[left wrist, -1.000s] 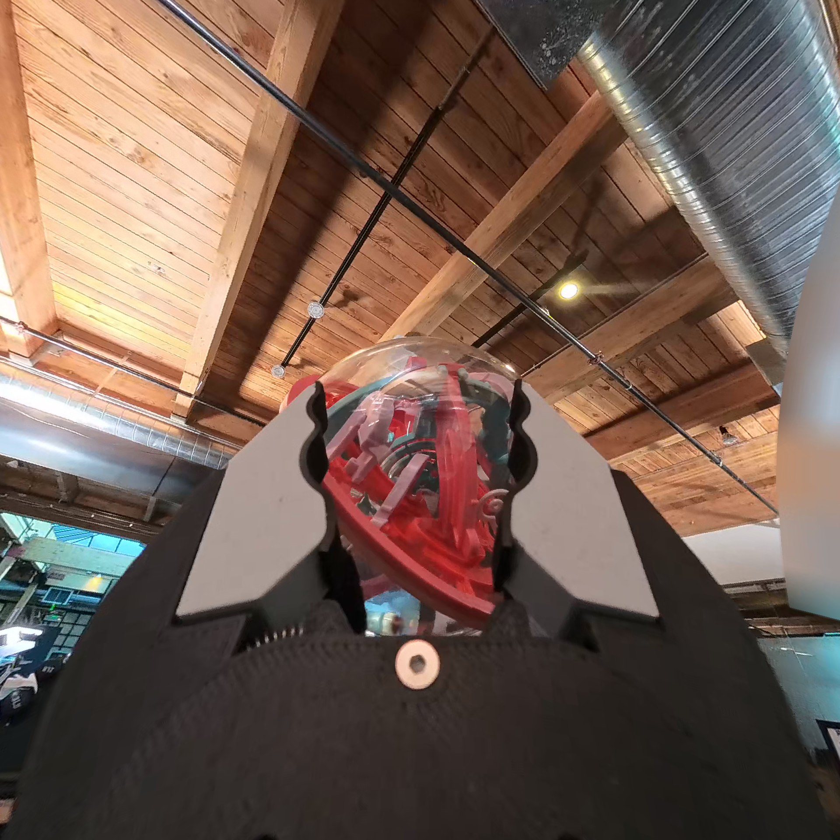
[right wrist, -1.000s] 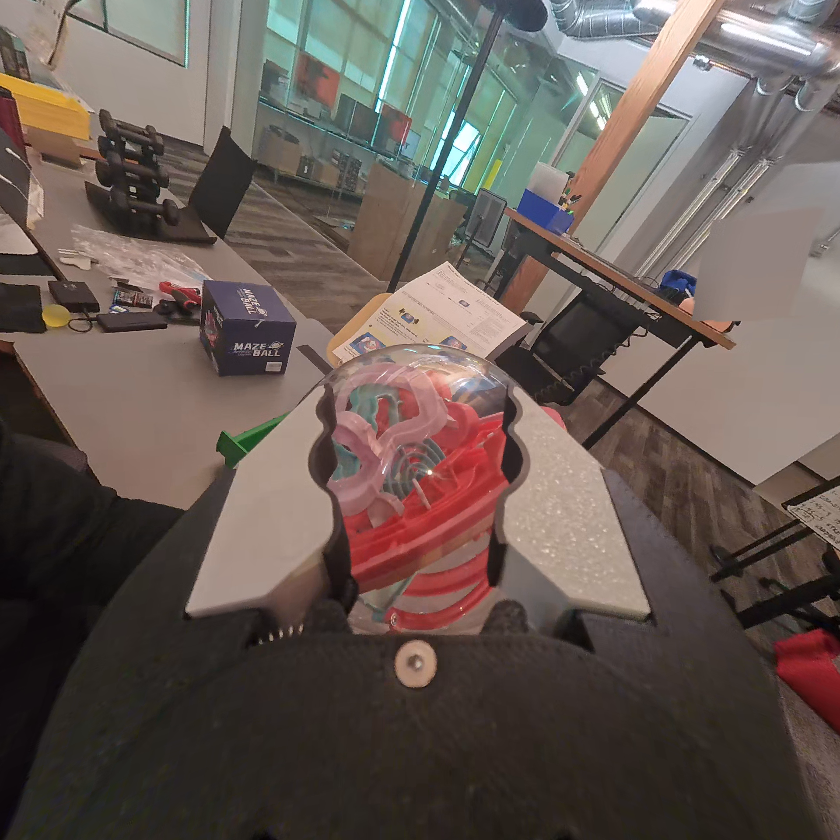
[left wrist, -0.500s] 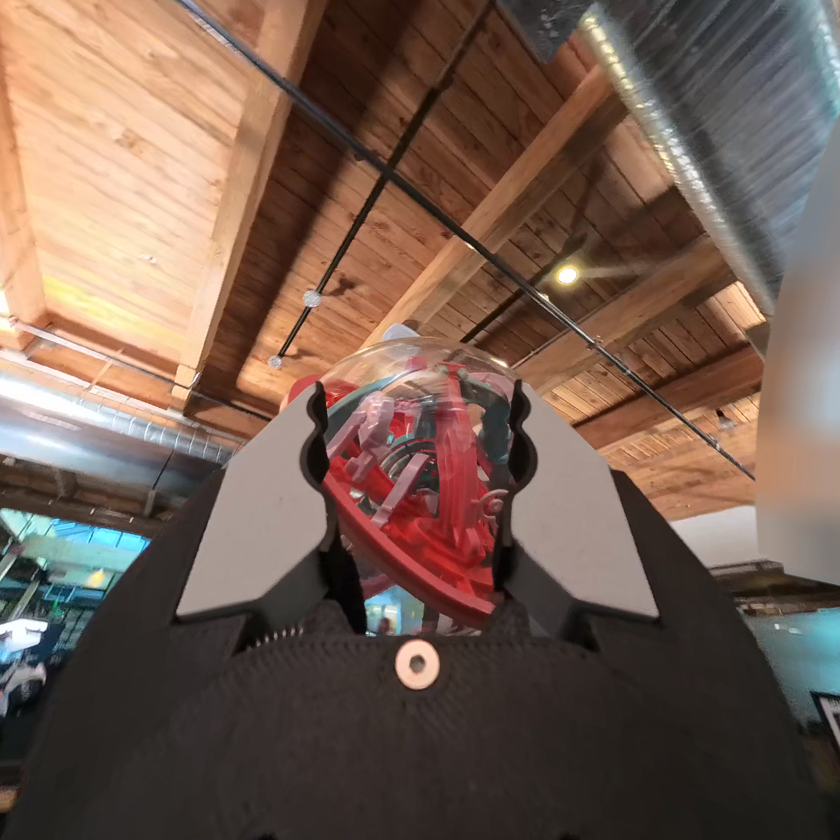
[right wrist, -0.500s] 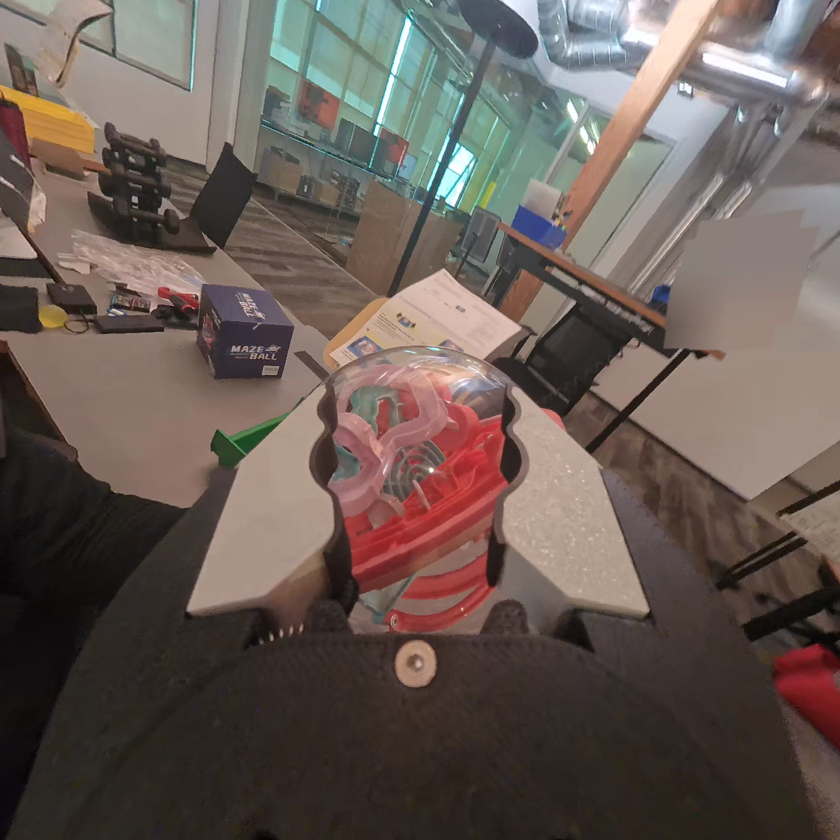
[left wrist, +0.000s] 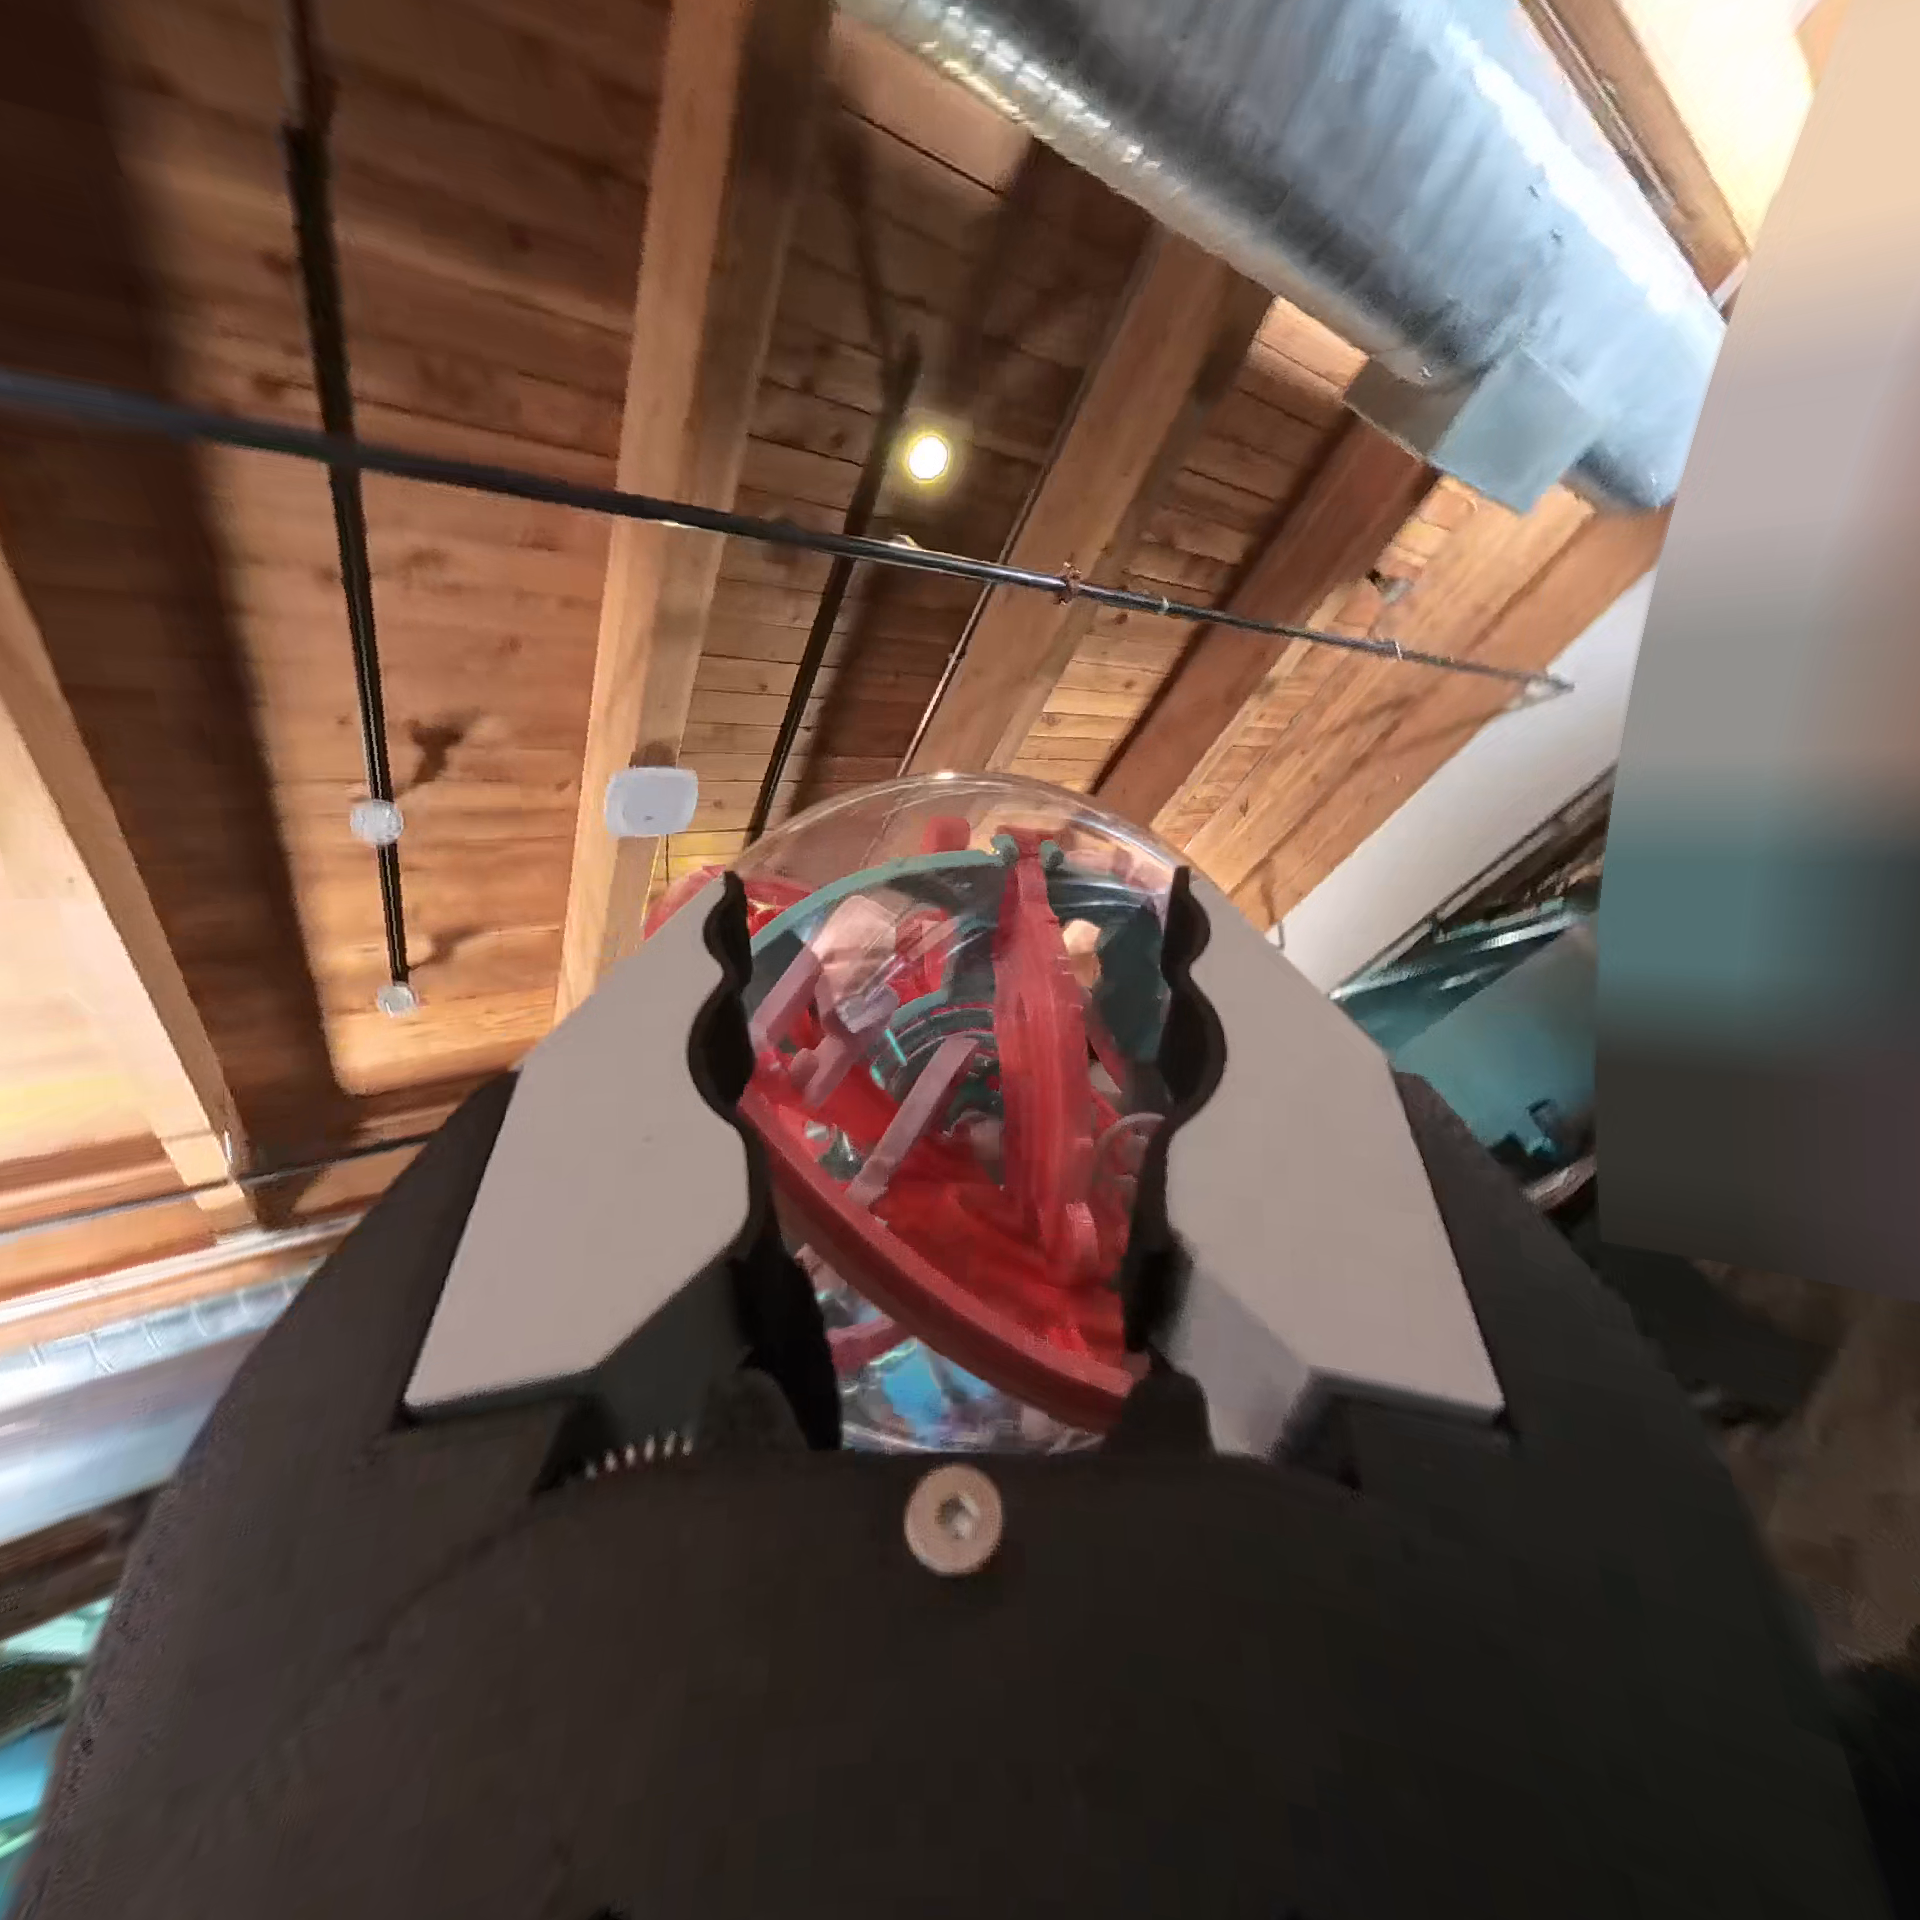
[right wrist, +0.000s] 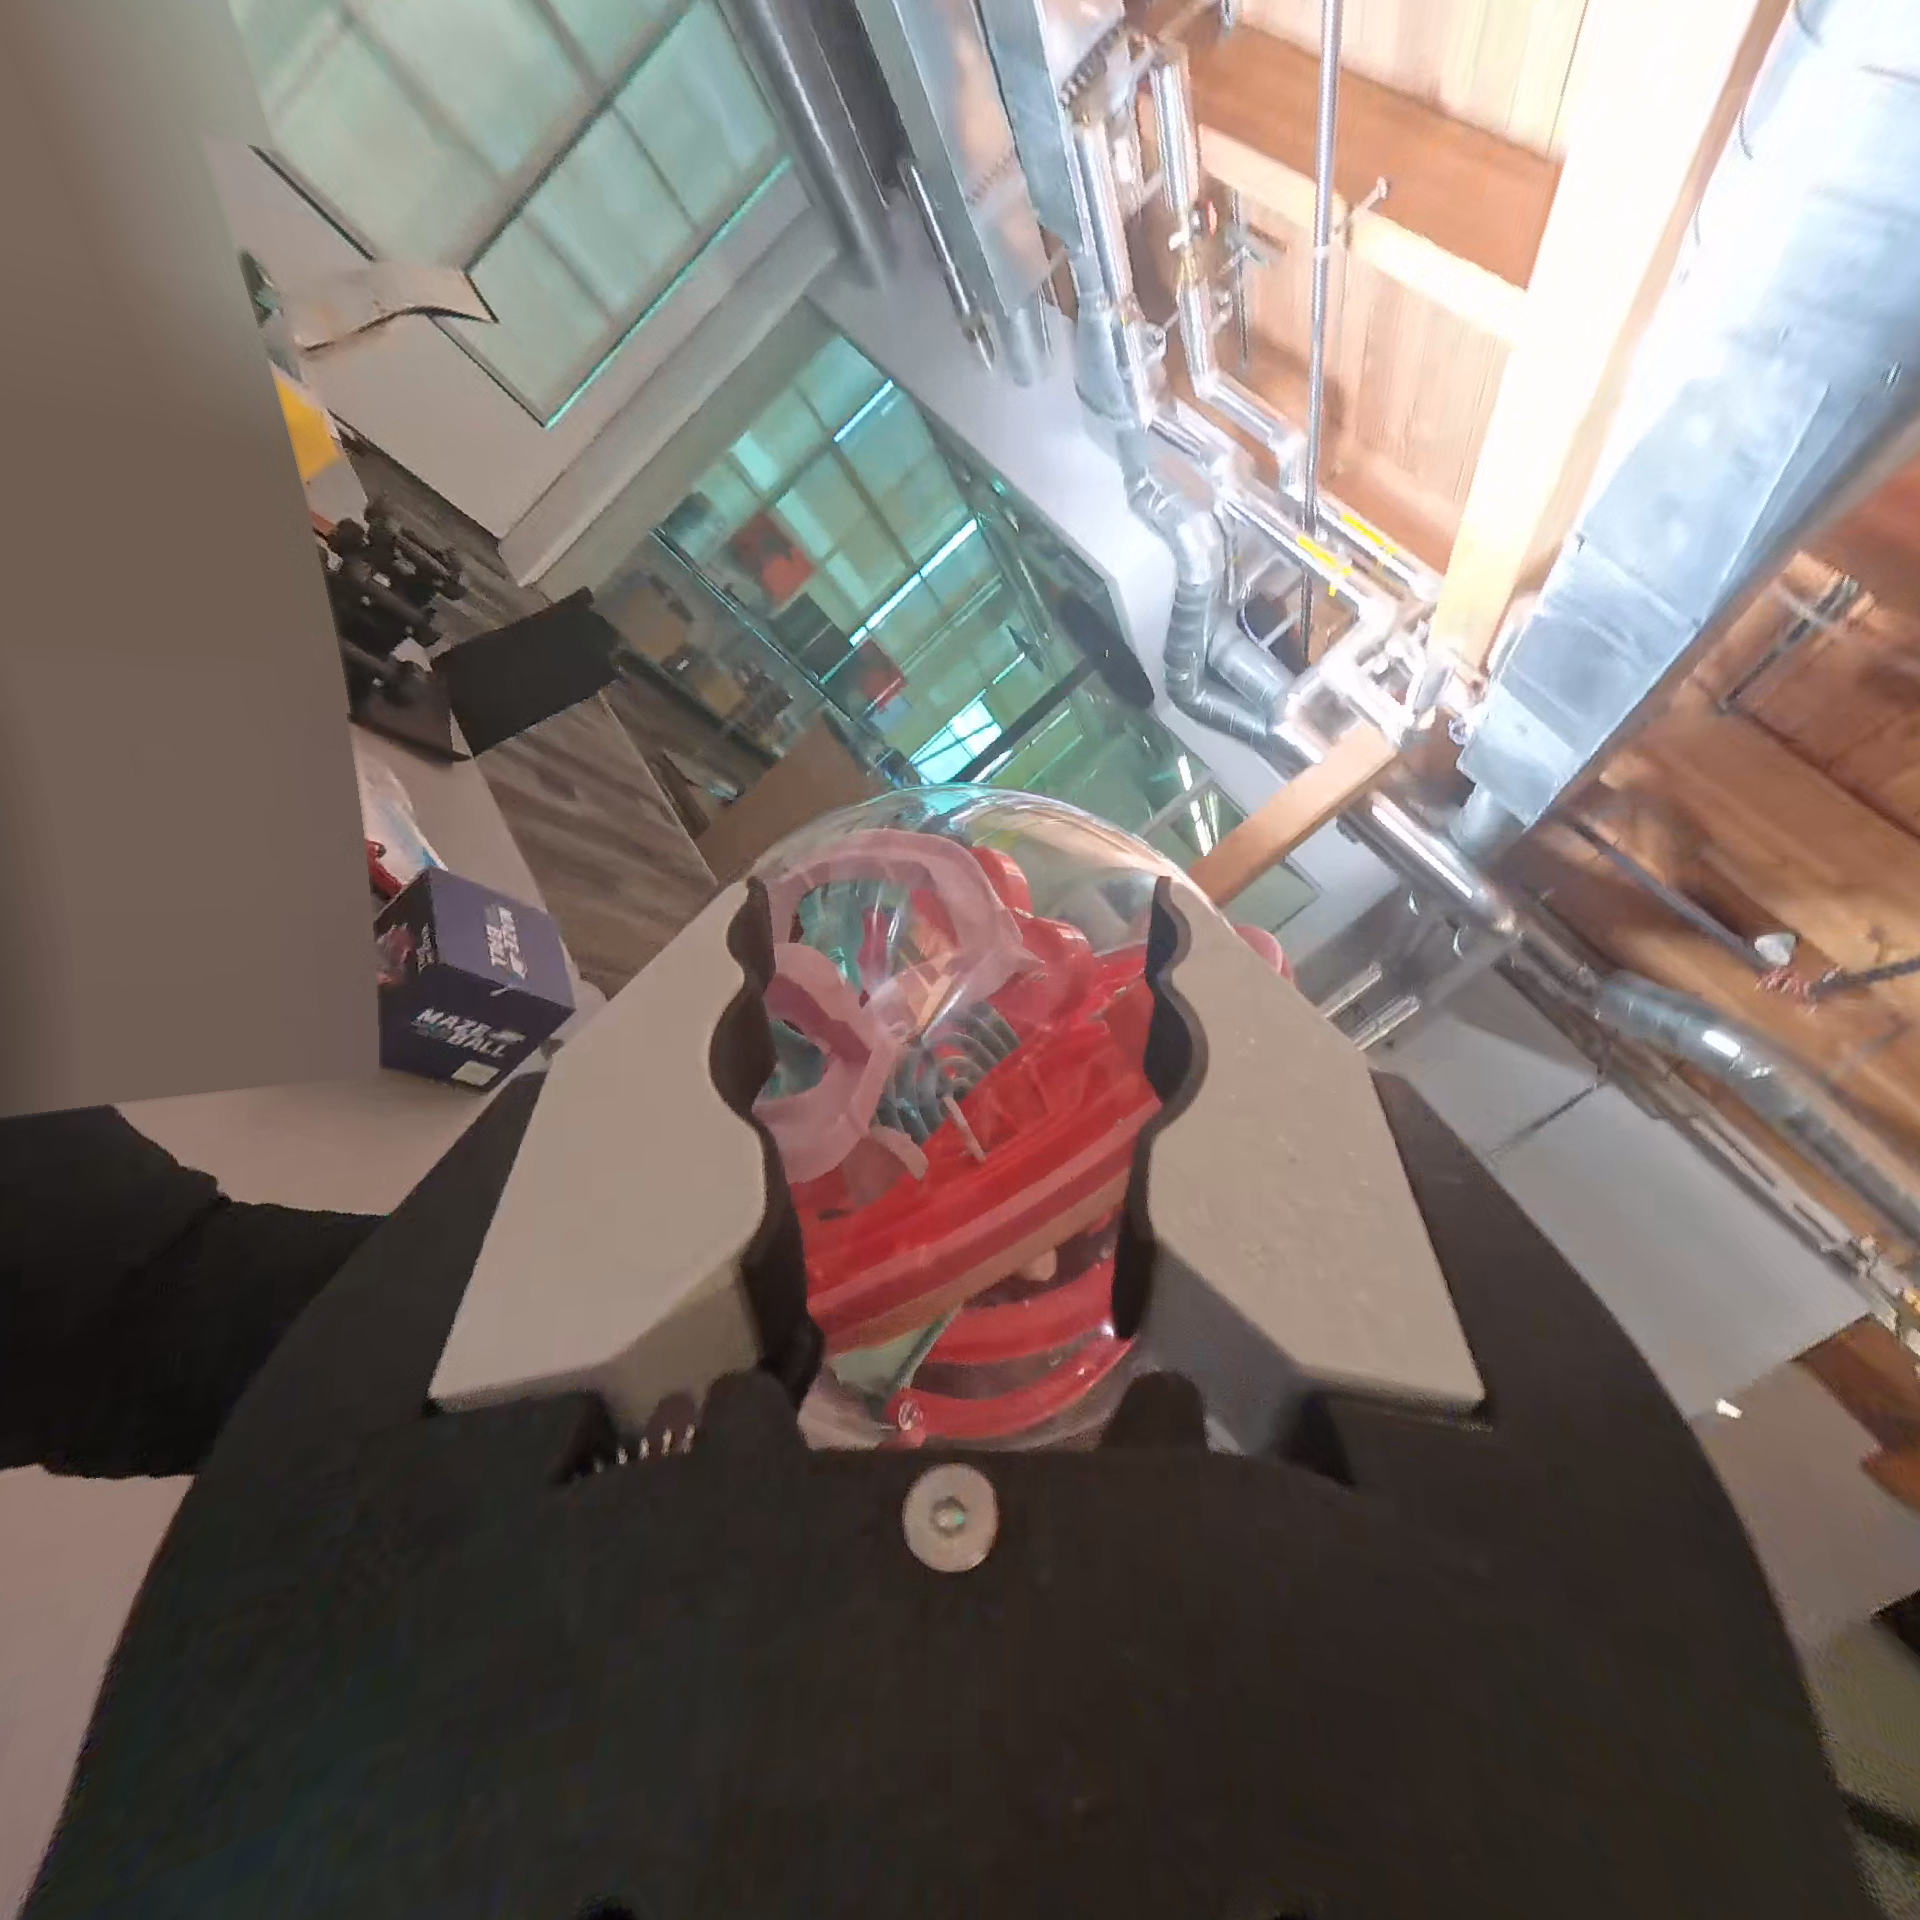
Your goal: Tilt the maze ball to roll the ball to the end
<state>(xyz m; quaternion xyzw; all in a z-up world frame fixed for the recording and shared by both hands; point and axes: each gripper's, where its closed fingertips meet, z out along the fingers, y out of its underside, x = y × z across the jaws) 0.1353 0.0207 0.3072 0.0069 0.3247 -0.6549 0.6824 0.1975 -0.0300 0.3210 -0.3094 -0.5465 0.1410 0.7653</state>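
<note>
The maze ball (left wrist: 951,1081) (right wrist: 951,1091) is held in the air, pinched between both grippers: left gripper (left wrist: 954,966) and right gripper (right wrist: 954,966) fingers each clamp its clear shell.

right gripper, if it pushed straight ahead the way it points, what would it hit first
The maze ball itself: the right gripper is already shut on it, the clear shell filling the gap between the jaws. Beyond the ball the line looks free up to windows and ceiling pipes, though depth is unclear.
</note>
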